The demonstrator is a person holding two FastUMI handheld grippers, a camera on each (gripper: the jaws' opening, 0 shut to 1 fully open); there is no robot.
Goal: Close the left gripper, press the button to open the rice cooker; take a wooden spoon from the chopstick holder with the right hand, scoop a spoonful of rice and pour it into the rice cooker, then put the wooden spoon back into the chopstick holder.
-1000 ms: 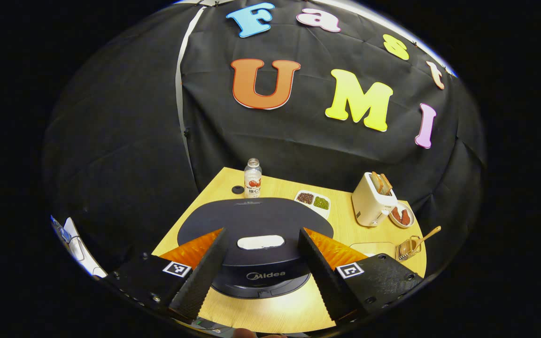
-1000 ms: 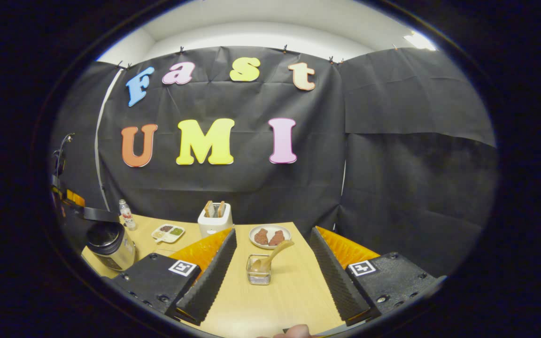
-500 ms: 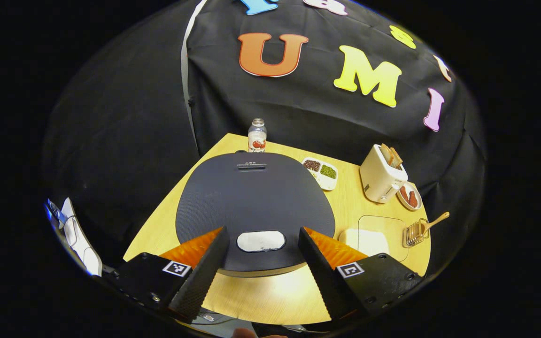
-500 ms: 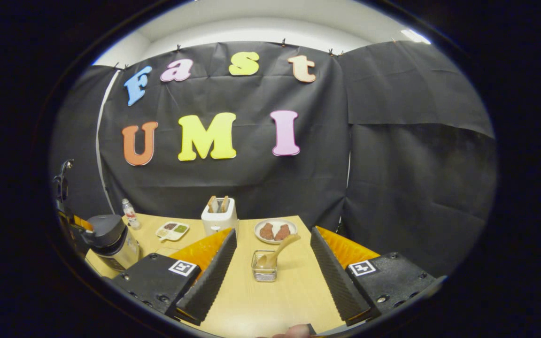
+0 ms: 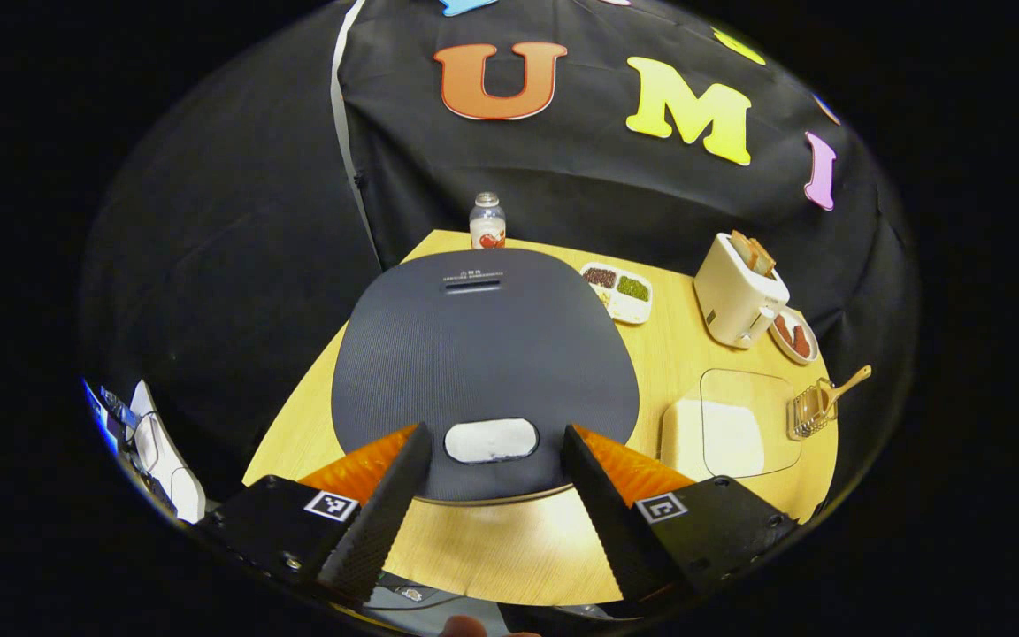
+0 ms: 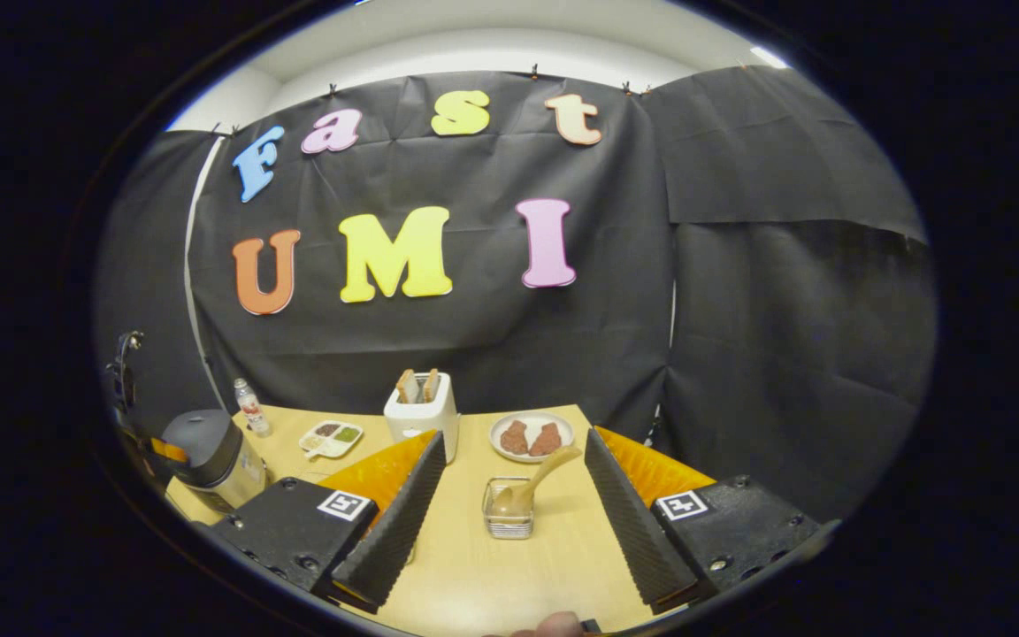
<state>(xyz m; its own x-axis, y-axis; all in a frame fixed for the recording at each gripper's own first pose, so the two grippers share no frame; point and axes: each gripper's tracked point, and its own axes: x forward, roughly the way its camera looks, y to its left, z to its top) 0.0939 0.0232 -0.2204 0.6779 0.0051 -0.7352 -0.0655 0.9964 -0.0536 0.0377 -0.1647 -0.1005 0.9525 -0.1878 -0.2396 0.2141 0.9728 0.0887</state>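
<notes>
Left gripper view: over the preceding second the left gripper (image 5: 487, 495) rose and tilted down over the dark, rounded rice cooker (image 5: 483, 363), so the whole closed lid came into sight, with its pale oval button (image 5: 490, 440) lying between the fingers. The fingers stood wide apart, gripping nothing; the closing that the task calls for before pressing had not begun. Right gripper view: the right gripper (image 6: 509, 522), fingers likewise spread and empty, had drawn nearer the wooden spoon (image 6: 534, 482), which stood in the small wire chopstick holder (image 6: 509, 522) on the light wooden table (image 6: 474, 584). A clear tray of white rice (image 5: 726, 433) lay beside the cooker.
</notes>
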